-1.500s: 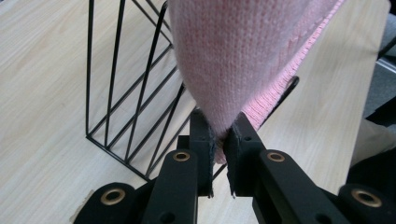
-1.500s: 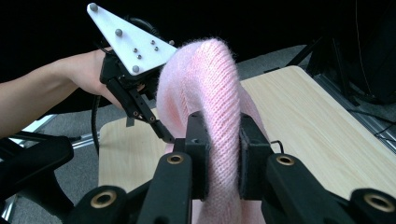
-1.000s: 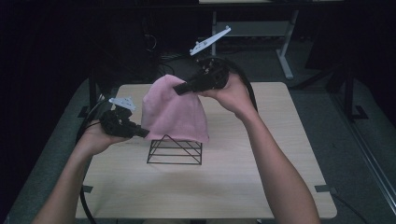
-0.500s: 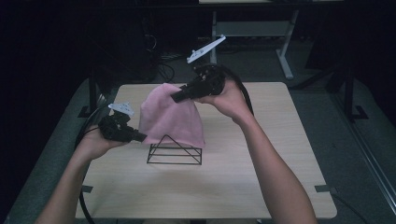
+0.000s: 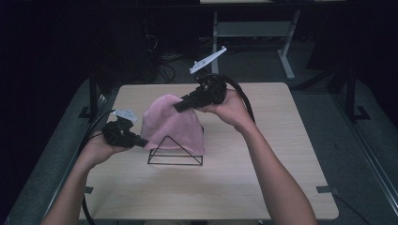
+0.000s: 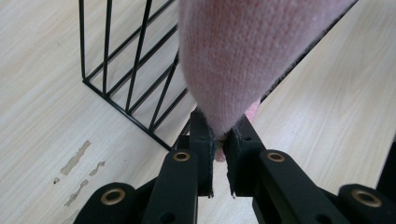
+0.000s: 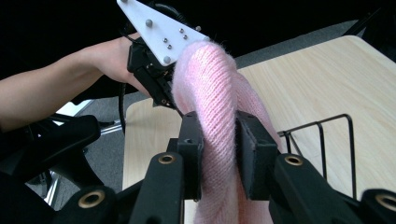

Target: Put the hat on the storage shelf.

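A pink knitted cloth [image 5: 171,124] hangs over a black wire triangular rack [image 5: 176,157] near the middle of the table. My left gripper [image 5: 142,140] is shut on the cloth's lower left edge; in the left gripper view a corner of the cloth [image 6: 233,60] is pinched at the jaw tips [image 6: 219,135], with the rack's bars [image 6: 135,70] behind. My right gripper [image 5: 178,107] holds the cloth's top. Its jaws have just been opening, and a thick fold of cloth [image 7: 215,88] still fills the gap between its pads [image 7: 218,135].
The light wooden table [image 5: 281,117] has bare room to the right and in front of the rack. Dark floor, cables and a desk frame [image 5: 253,33] lie beyond its far edge. The other hand's gripper [image 7: 159,88] sits close behind the cloth in the right gripper view.
Both hands have come down a little with the cloth, which now hangs lower over the rack. The left gripper's hold looks unchanged.
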`<state>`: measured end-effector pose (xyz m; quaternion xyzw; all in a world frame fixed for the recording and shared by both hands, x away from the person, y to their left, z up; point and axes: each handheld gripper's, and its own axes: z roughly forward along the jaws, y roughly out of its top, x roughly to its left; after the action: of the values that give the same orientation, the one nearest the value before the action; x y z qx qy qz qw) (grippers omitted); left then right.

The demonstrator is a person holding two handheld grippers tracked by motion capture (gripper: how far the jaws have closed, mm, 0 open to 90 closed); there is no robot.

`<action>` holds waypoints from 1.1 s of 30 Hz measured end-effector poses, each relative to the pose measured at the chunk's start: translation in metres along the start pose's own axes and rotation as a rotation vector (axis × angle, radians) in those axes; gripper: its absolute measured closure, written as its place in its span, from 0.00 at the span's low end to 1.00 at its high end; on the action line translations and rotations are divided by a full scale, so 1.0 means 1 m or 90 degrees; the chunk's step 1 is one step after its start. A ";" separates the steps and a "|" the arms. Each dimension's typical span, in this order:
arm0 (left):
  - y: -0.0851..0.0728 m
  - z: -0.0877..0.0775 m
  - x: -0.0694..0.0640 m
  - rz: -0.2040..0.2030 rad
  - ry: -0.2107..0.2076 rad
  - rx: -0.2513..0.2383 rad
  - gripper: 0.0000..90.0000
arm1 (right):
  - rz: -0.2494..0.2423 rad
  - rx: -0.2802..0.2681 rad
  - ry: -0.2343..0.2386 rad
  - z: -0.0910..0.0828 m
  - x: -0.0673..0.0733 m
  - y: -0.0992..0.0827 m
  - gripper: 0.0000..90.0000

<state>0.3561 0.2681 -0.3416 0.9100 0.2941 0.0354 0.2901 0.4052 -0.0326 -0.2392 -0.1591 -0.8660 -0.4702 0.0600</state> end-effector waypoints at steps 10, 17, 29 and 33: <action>-0.006 0.016 -0.001 0.000 0.001 0.033 0.91 | 0.004 0.017 0.021 0.011 -0.001 -0.014 0.79; -0.011 0.024 0.000 0.005 0.000 0.037 0.91 | 0.011 0.029 0.035 0.017 -0.001 -0.021 0.76; -0.019 0.044 0.000 0.010 0.005 0.066 0.91 | 0.026 0.054 0.045 0.027 -0.002 -0.037 0.74; -0.021 0.049 0.001 0.015 0.011 0.081 0.91 | 0.027 0.061 0.048 0.032 -0.003 -0.038 0.74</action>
<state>0.3576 0.2581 -0.3939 0.9297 0.2877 0.0276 0.2285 0.3966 -0.0259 -0.2876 -0.1566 -0.8810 -0.4326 0.1100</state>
